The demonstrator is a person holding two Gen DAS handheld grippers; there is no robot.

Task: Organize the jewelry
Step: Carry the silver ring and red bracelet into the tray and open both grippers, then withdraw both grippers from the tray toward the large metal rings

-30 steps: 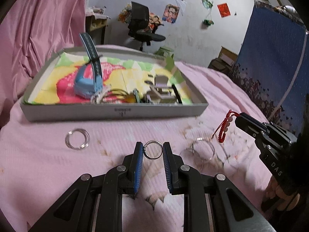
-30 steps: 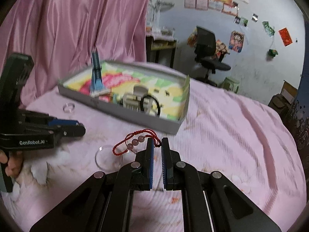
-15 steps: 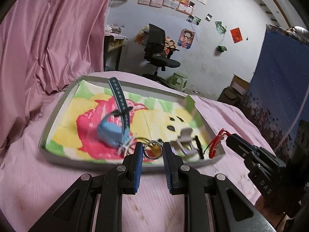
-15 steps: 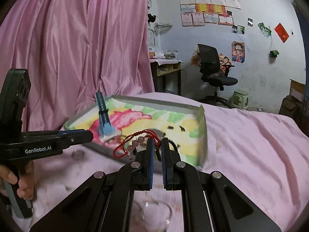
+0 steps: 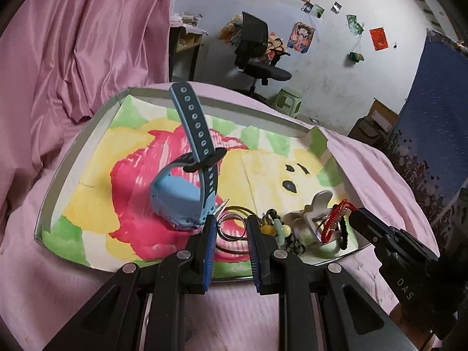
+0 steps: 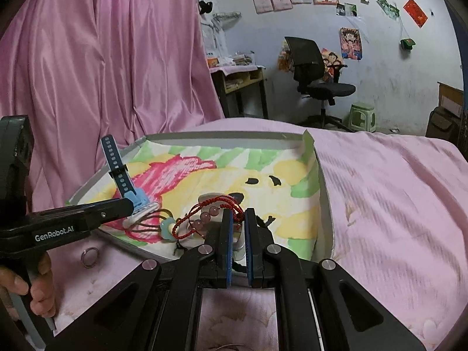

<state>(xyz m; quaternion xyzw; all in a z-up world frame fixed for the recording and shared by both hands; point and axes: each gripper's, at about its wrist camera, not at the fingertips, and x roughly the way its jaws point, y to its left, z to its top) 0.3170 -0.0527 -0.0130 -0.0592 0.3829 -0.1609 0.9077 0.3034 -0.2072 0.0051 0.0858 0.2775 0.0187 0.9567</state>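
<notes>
In my left gripper (image 5: 232, 228) the jaws are clamped on a small metal ring (image 5: 231, 228), which stands on edge between the two blue pads and spans the gap from one to the other. In my right gripper (image 6: 237, 219) the jaws are pressed nearly together on the red cord bracelet (image 6: 204, 215), pinching the cord at its right end so that the loop and its pink beads trail off to the left of the tips. Both loads hang just past the near wall of the tray (image 5: 73, 146), over its near right part, so I judge the drop itself needs only a lowering and a letting go. What it turns on is what lies below: directly under and beyond the ring are hair ties and a pale green flower charm (image 5: 279, 229), and the blue watch (image 5: 181, 196) lies just left of my left tips, its strap rising toward the far wall. Under the bracelet sits a white hair clip (image 5: 310, 216). My two grippers are near each other, left one further left, so the ring belongs left of the bracelet. One more ring (image 6: 90, 254) lies on the pink cloth outside the near wall, nearer my left hand (image 6: 26, 289).
</notes>
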